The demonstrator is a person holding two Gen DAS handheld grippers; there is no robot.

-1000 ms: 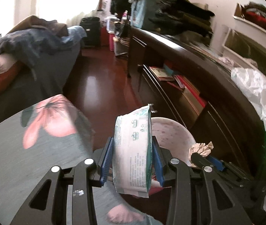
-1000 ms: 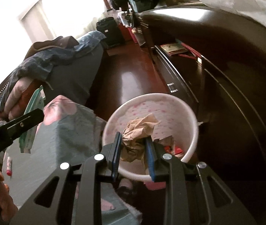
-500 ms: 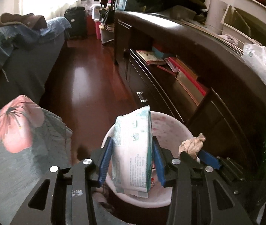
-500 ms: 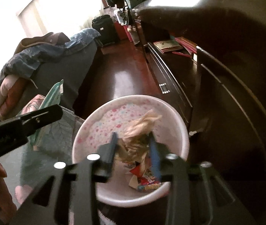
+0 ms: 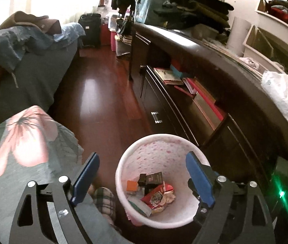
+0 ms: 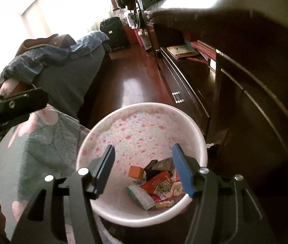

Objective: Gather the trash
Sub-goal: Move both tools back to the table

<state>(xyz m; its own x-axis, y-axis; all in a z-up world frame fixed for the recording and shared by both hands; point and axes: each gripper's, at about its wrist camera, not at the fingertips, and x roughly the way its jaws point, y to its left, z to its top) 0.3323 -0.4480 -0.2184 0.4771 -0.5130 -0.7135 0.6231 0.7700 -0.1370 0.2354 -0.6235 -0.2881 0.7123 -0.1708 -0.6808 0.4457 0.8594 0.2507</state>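
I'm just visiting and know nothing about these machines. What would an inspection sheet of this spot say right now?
Surface: dark red wooden floor, glossy.
Job's things: white trash bin with pink speckles, on the floor; wrappers and small boxes lie inside.
Clutter: flowered cloth beside the bin; white plastic bag on the dark cabinet.
Grippers: left gripper and right gripper both open, holding nothing, above the bin.
Cables: nothing seen.
Surroundings: bed with piled bedding, black suitcase.
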